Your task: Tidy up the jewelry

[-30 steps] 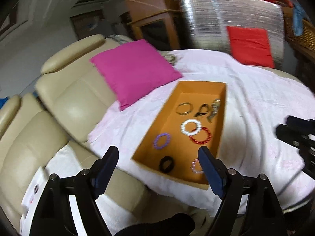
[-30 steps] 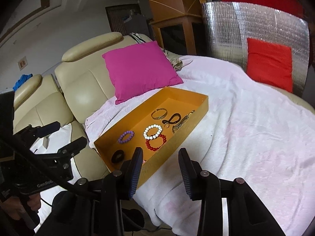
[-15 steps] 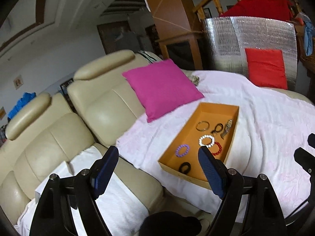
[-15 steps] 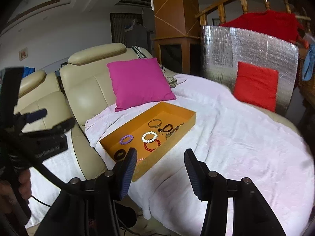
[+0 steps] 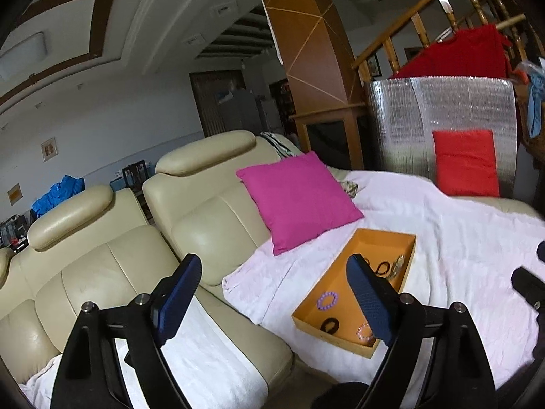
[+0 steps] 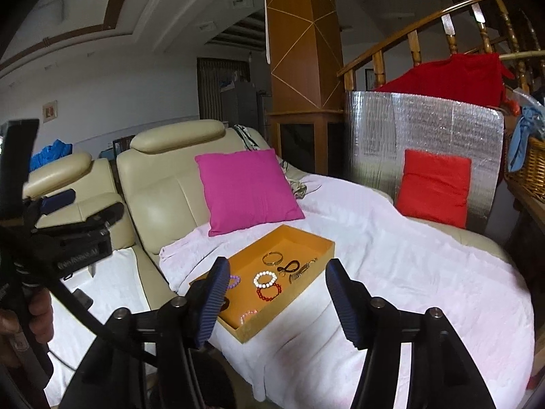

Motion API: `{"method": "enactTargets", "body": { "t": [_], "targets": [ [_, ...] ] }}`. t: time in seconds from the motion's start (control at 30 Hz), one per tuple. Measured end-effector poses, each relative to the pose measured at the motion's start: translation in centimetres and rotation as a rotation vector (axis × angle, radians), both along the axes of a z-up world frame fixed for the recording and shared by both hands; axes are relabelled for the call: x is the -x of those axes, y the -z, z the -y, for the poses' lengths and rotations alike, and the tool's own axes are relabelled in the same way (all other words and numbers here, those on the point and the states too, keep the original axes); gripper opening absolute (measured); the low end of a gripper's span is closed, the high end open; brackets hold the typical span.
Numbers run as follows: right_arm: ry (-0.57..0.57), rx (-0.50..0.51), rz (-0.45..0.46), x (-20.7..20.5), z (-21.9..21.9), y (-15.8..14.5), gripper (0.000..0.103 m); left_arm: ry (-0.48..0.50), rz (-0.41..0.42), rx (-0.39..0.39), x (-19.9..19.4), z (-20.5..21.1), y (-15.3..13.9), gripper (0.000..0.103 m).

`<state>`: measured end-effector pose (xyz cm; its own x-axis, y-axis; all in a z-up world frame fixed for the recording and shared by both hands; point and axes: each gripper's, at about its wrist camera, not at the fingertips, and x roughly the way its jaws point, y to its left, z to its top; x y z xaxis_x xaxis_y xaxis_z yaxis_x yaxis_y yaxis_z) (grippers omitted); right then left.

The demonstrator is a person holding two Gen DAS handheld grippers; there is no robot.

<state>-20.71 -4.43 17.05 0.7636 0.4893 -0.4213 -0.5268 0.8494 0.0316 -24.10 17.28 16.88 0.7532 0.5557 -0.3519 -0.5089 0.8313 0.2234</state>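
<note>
An orange tray [image 6: 303, 238] lies on the white cloth over the sofa, and shows in the left wrist view [image 5: 344, 259] too. In it lie a white bead bracelet [image 6: 264, 279], a red bead bracelet [image 6: 269, 292], a purple bead bracelet [image 5: 327, 300], a pink bracelet [image 6: 248, 316], a black ring [image 5: 329, 325], a gold bangle [image 6: 272, 258], a black loop [image 6: 289, 268] and a metal piece [image 6: 303, 271]. My left gripper [image 5: 272, 303] is open and empty, well back from the tray. My right gripper [image 6: 274, 305] is open and empty, also back from it.
A magenta cushion [image 6: 247, 189] leans on the cream sofa back [image 6: 160, 187] behind the tray. A red cushion [image 6: 434, 187] rests against a silver foil panel [image 6: 425, 129]. A wicker basket [image 6: 526, 167] stands at the right. White cloth [image 6: 408, 255] spreads right of the tray.
Both grippers have pulled back and tilted up from the tray, which now looks smaller and farther. The right gripper's jaws have opened wider. The jewelry has not moved.
</note>
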Motion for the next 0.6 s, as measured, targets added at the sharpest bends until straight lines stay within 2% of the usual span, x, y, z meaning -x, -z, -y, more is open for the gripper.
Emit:
{"method": "enactTargets", "body": {
  "t": [0.33,0.6],
  "targets": [
    [0.012,0.043,-0.025,-0.6,-1.4,0.6,0.063,0.013,-0.009,0.034,-1.0,-0.9,0.6,0.088],
    [0.019,0.058,-0.066,-2.7,-1.4,2.1,0.063,0.028,-0.042,0.046,-3.8,-0.8,1.9,0.088]
  ]
}}
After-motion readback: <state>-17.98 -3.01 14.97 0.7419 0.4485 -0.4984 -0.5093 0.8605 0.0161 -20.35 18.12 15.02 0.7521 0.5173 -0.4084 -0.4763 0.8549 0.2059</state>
